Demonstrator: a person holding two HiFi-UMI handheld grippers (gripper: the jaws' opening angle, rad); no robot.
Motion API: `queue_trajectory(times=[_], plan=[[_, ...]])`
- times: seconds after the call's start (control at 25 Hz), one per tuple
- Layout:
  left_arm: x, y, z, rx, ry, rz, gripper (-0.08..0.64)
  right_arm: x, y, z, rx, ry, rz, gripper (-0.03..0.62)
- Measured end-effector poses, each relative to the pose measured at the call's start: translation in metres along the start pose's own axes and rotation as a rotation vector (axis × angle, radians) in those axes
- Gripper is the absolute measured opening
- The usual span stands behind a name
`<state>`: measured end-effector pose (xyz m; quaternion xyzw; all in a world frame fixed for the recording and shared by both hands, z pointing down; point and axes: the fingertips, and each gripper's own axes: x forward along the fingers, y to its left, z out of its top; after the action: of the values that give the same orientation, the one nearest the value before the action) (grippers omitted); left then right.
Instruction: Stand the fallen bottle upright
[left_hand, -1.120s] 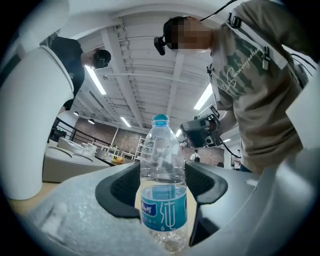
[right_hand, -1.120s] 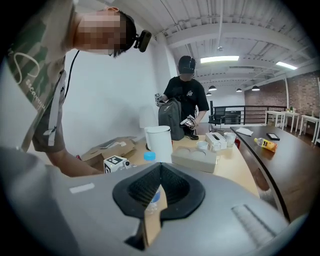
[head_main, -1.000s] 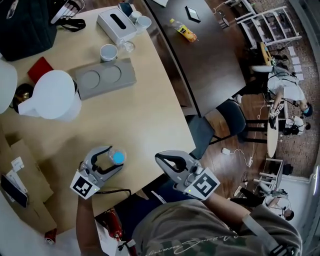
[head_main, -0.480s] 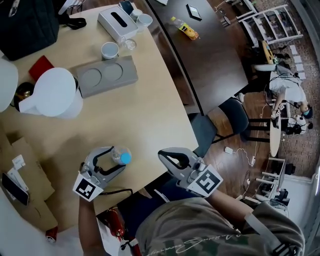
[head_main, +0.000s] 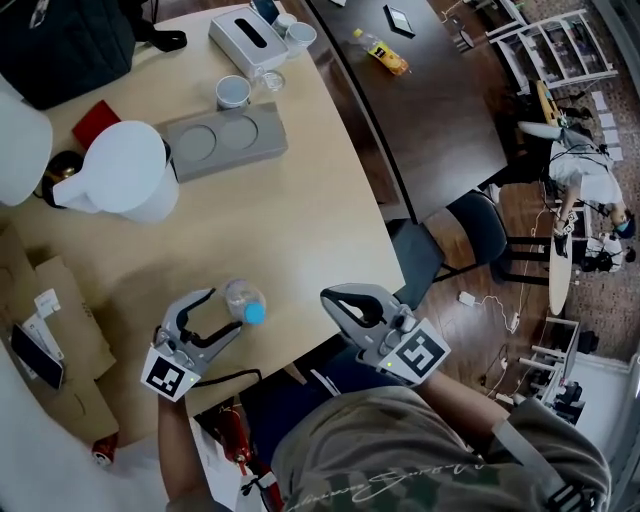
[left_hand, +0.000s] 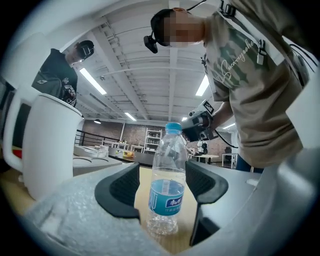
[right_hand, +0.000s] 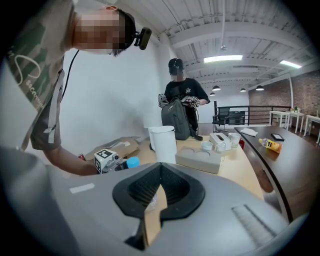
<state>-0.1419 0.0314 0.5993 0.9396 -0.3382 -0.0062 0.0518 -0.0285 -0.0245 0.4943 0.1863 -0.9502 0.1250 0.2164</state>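
Observation:
A clear plastic bottle (head_main: 243, 301) with a blue cap and blue label stands upright on the beige table (head_main: 300, 220) near its front edge. My left gripper (head_main: 225, 311) is open, and the bottle stands just at its fingertips, free of the pads. The left gripper view shows the bottle (left_hand: 167, 185) upright between the spread black pads (left_hand: 120, 187). My right gripper (head_main: 328, 297) is shut with nothing in it, past the table's edge to the right of the bottle. The right gripper view shows the blue cap (right_hand: 132, 161) beyond its closed jaws.
A white jug (head_main: 120, 175) stands at the left, with a grey two-recess tray (head_main: 225, 140), a cup (head_main: 233, 92) and a tissue box (head_main: 250, 38) behind. A cardboard box (head_main: 50, 320) lies left of my left gripper. A chair (head_main: 450, 245) and a dark table (head_main: 440, 120) are at the right.
The left gripper has drawn back a little from the bottle, which now stands at its fingertips instead of deep between the jaws. The right gripper has hardly moved.

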Motion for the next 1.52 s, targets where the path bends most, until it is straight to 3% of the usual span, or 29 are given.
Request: queue_trajectory(times=[0.16,0.36,0.44,0.52,0.56,0.6,0.68,0.76,0.92,1.0,1.12,1.32,1.52], plan=[[-0.026,-0.003,0.023,-0.102,-0.034,0.093,0.298,-0.007,0.006,0.021,-0.045,-0.086,0.001,0.005],[-0.072,-0.016,0.080,-0.136,-0.078,0.235,0.293,-0.023,0.010,0.050,-0.044,-0.143,-0.055,0.005],[-0.083,-0.024,0.105,-0.106,-0.061,0.302,0.250,-0.029,0.010,0.058,-0.042,-0.173,-0.067,0.005],[-0.084,-0.038,0.122,-0.025,0.030,0.370,0.112,-0.035,0.010,0.065,-0.046,-0.203,-0.065,0.005],[-0.080,-0.049,0.128,0.026,0.096,0.387,0.003,-0.039,0.011,0.067,-0.049,-0.216,-0.059,0.005],[-0.073,-0.061,0.134,0.078,0.150,0.390,0.002,-0.044,0.014,0.068,-0.050,-0.229,-0.050,0.005],[-0.057,-0.086,0.153,0.136,0.173,0.391,0.002,-0.057,0.022,0.069,-0.053,-0.261,-0.026,0.005],[-0.044,-0.104,0.166,0.088,0.129,0.443,0.002,-0.074,0.029,0.067,-0.064,-0.298,0.003,0.005],[-0.032,-0.125,0.182,-0.155,-0.065,0.621,0.002,-0.115,0.029,0.050,-0.078,-0.366,0.049,0.005],[-0.028,-0.140,0.184,-0.177,-0.067,0.691,0.002,-0.135,0.034,0.038,-0.082,-0.377,0.079,0.005],[-0.023,-0.182,0.195,-0.136,-0.044,0.783,0.002,-0.171,0.055,0.021,-0.066,-0.374,0.147,0.005],[-0.006,-0.253,0.219,-0.145,-0.032,0.816,0.002,-0.243,0.069,0.003,-0.023,-0.400,0.146,0.005],[-0.005,-0.300,0.235,-0.111,-0.012,0.786,0.002,-0.279,0.088,0.008,-0.085,-0.437,0.112,0.005]])
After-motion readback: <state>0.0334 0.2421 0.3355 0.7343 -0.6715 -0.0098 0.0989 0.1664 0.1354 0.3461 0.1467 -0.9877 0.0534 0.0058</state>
